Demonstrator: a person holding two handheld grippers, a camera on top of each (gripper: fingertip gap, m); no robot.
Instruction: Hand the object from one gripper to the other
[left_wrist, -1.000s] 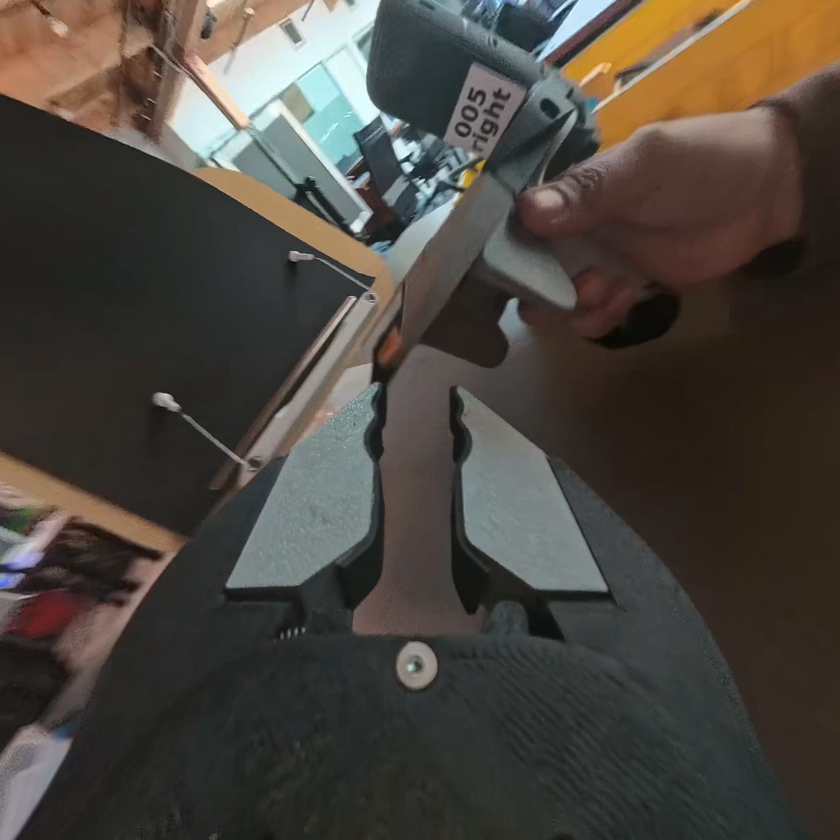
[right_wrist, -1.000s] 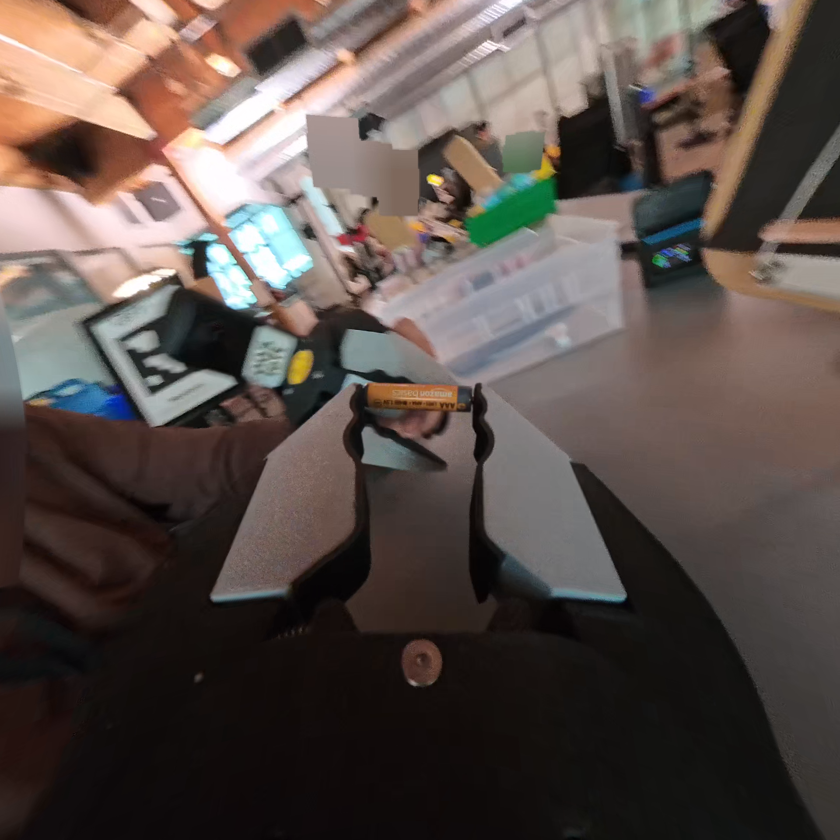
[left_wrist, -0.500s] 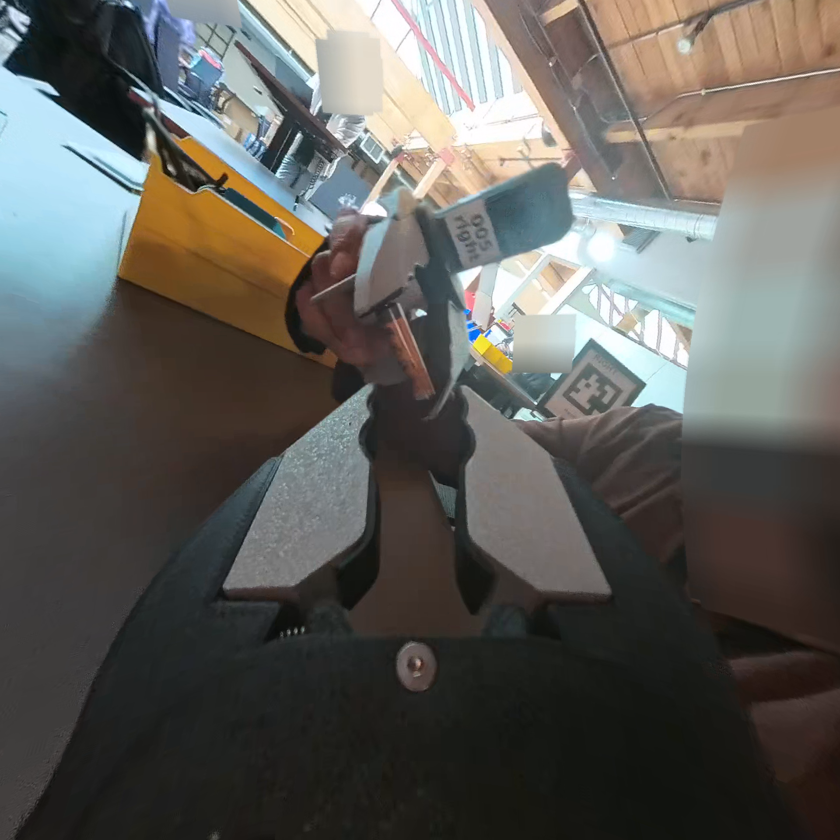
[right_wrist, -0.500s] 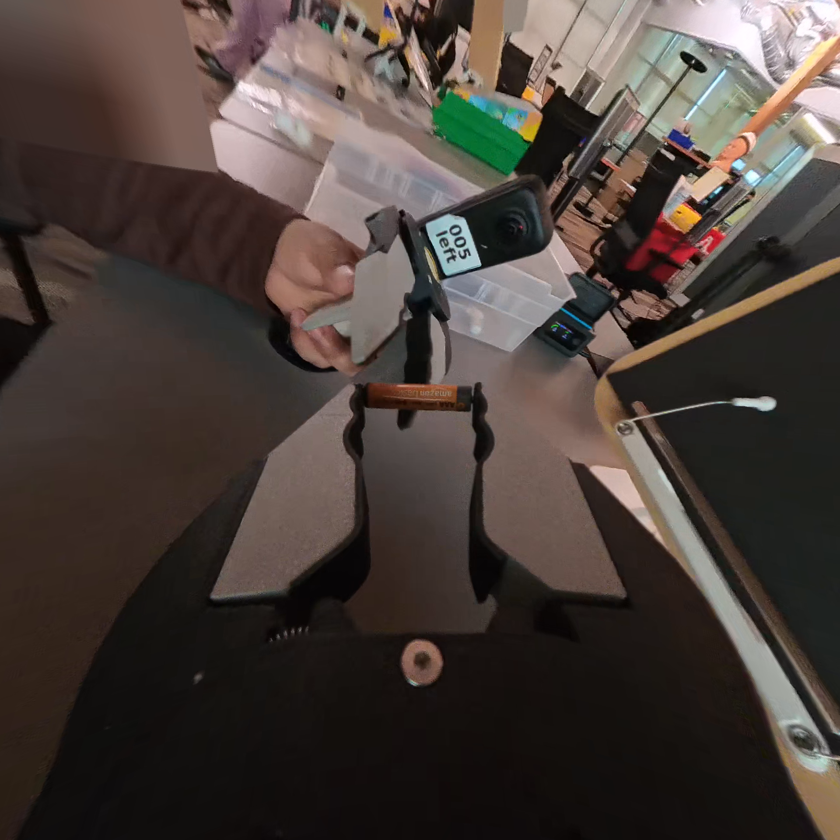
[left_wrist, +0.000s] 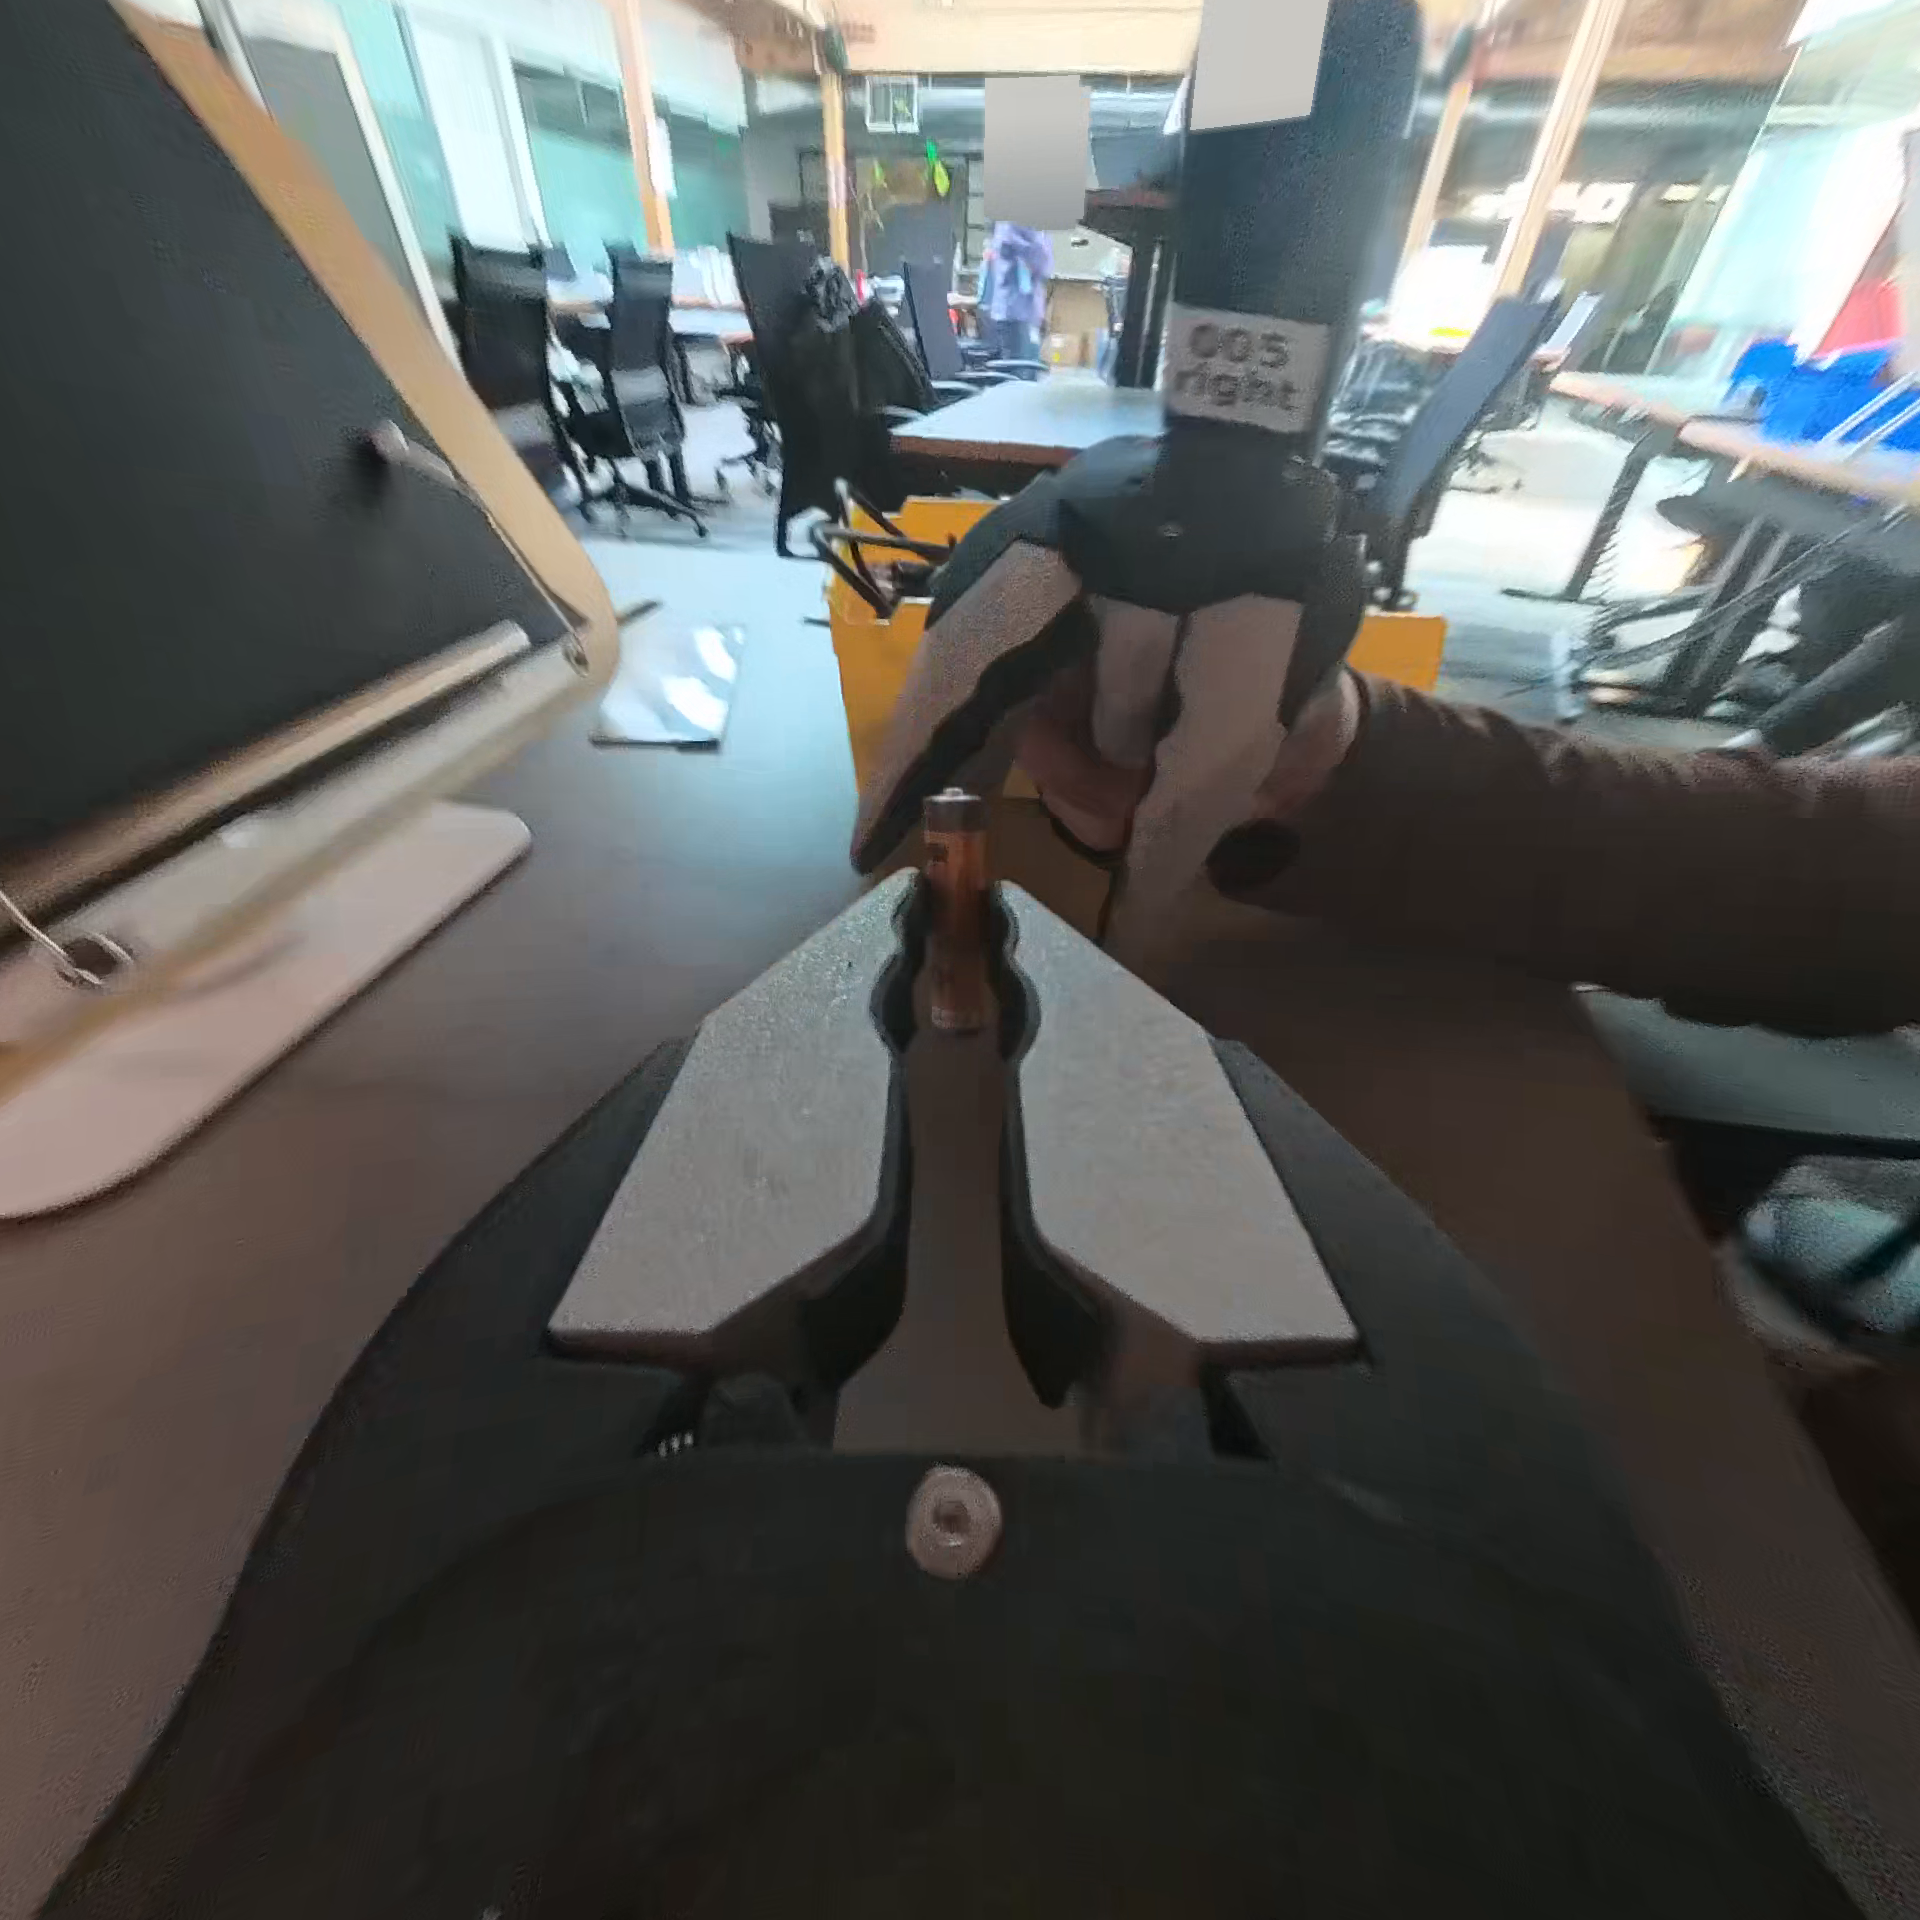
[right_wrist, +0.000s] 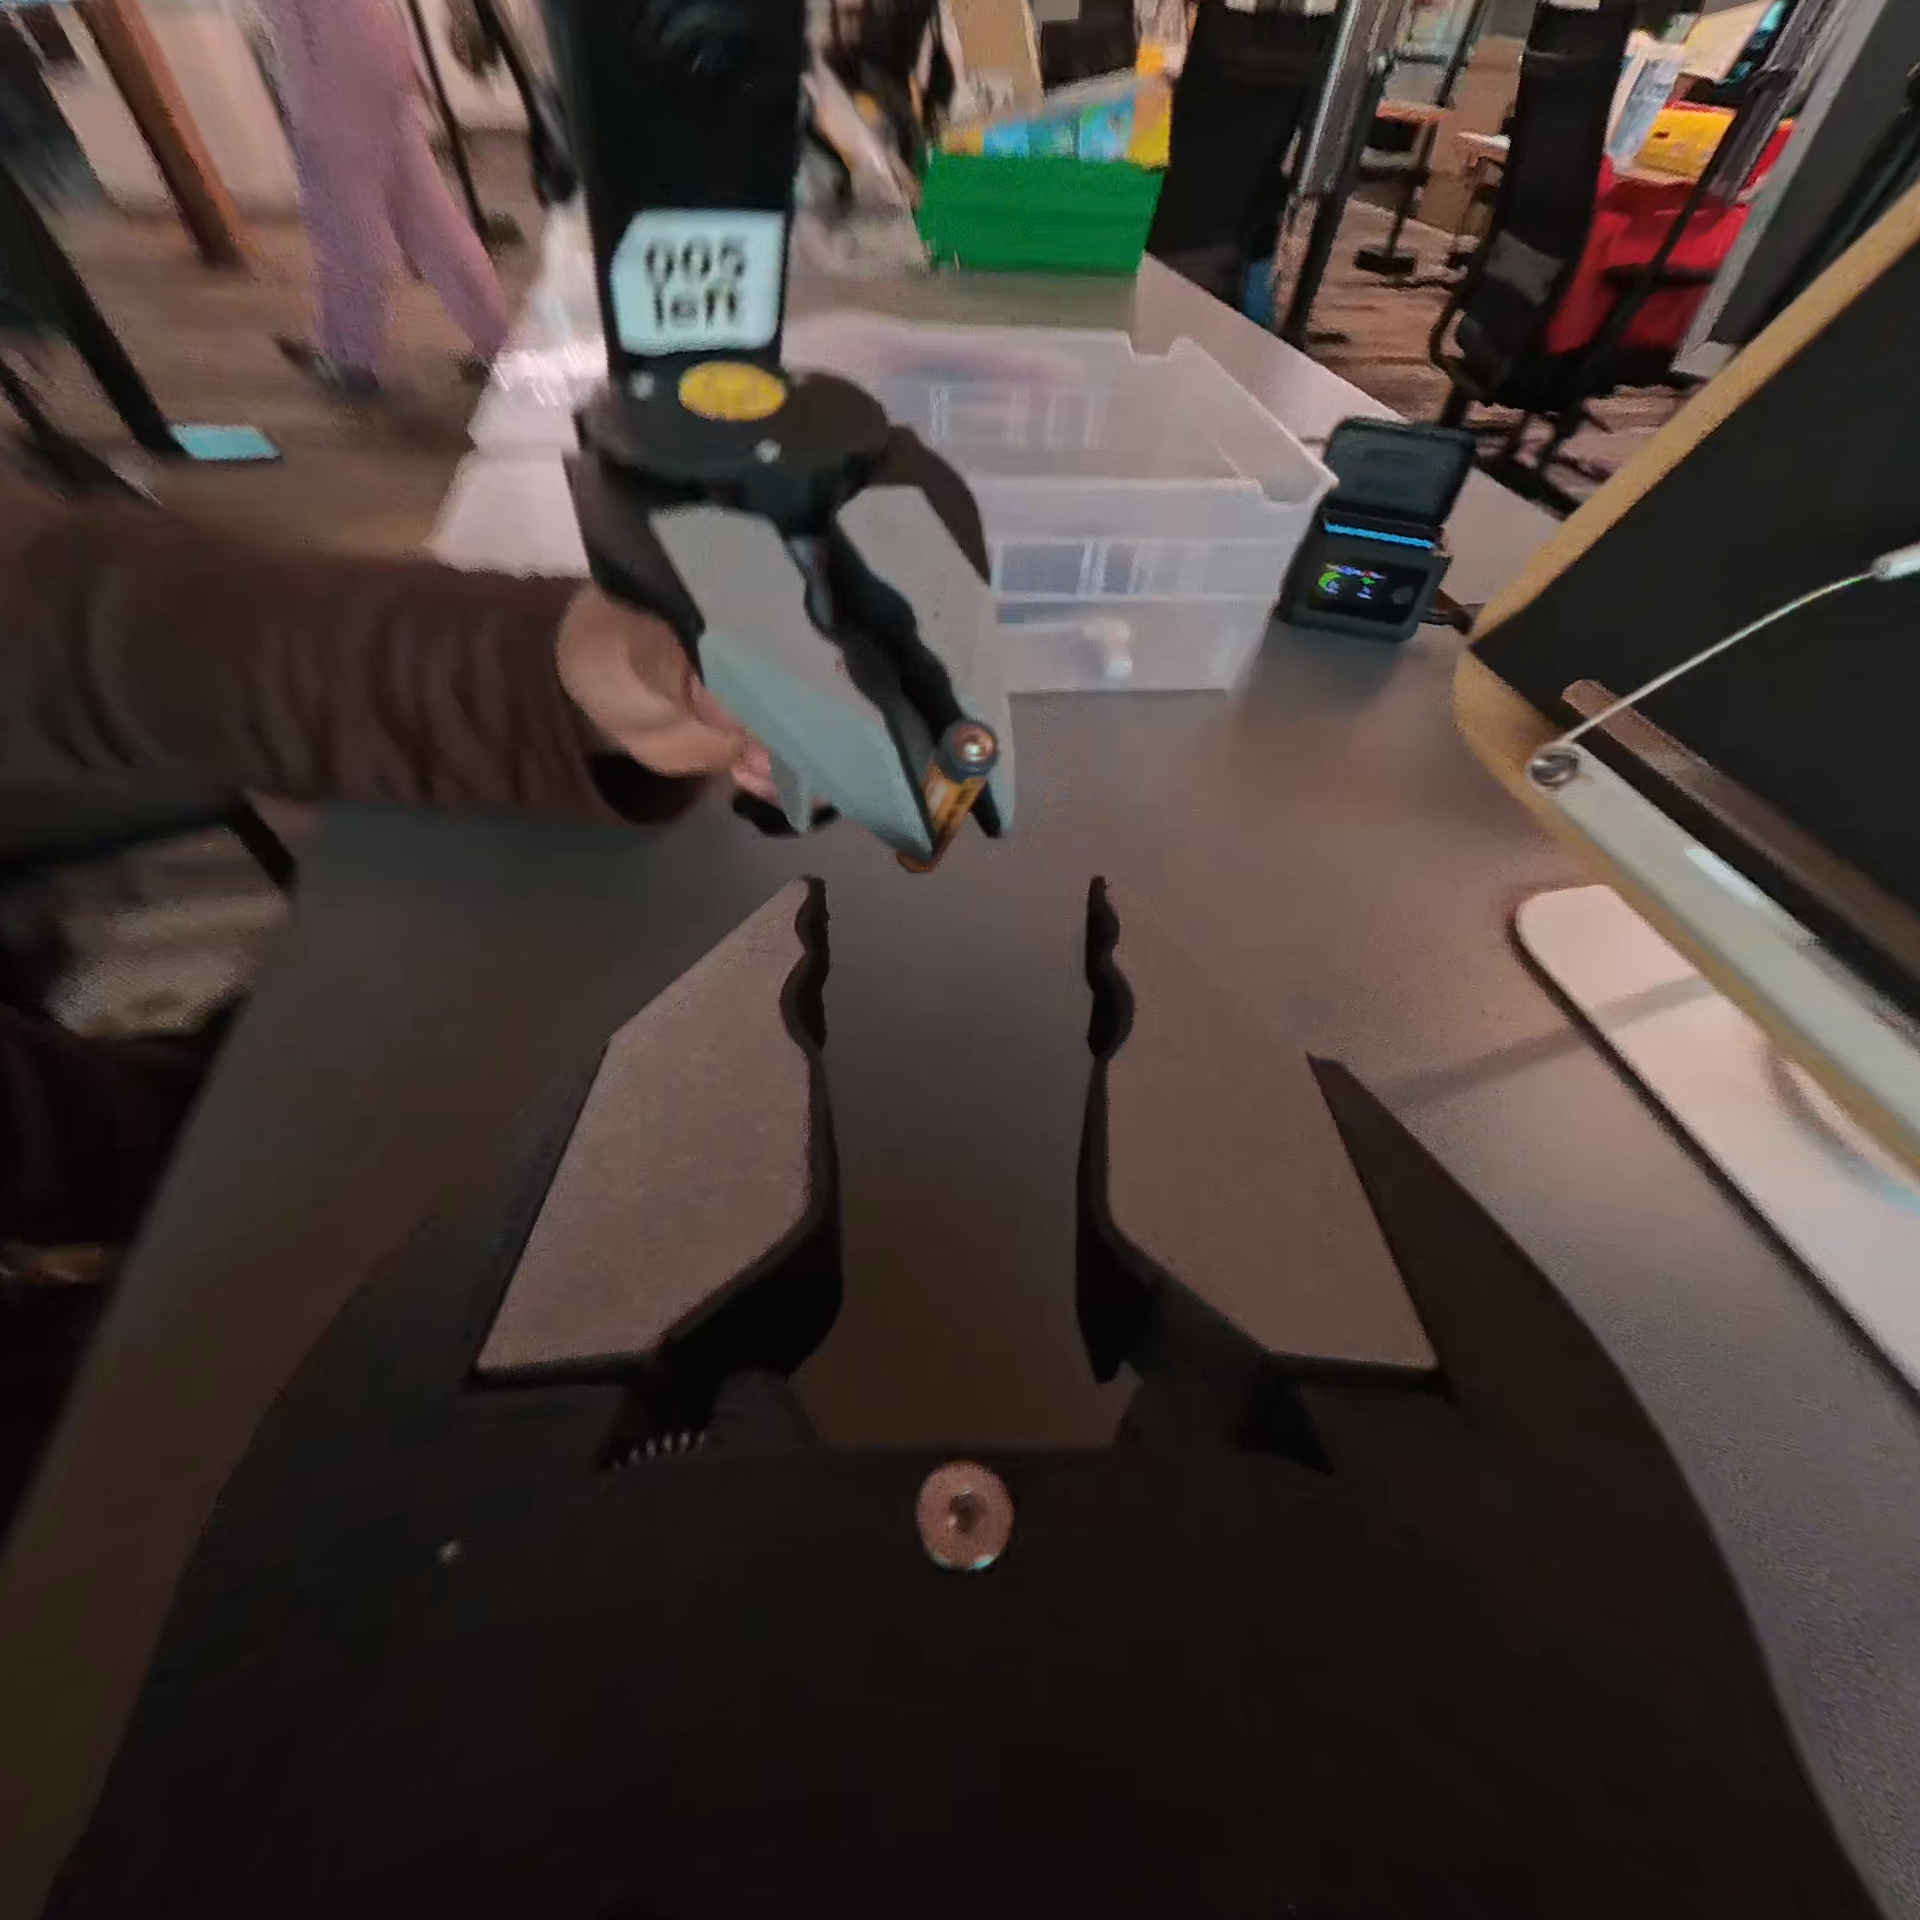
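A small orange-and-black battery (left_wrist: 954, 862) stands upright between my left gripper's (left_wrist: 956, 902) tips, which are shut on it above the dark table (left_wrist: 675, 935). In the right wrist view the left gripper (right_wrist: 951, 823) holds the battery (right_wrist: 956, 777) just beyond my right gripper (right_wrist: 958, 904). The right gripper is open and empty, its jaws wide apart. In the left wrist view one of the right gripper's fingers (left_wrist: 966, 707) shows close behind the battery, held by a hand in a brown sleeve (left_wrist: 1610, 831).
A black board with a wooden edge (left_wrist: 260, 499) stands on a white base (left_wrist: 260, 987); it also shows in the right wrist view (right_wrist: 1766, 540). A yellow box (left_wrist: 894, 675), a clear plastic drawer box (right_wrist: 1122, 520) and a small black device with a screen (right_wrist: 1361, 582) stand on the table.
The battery was in the right gripper and is now in the left gripper. The left gripper closed on it, and the right gripper opened and drew back a little.
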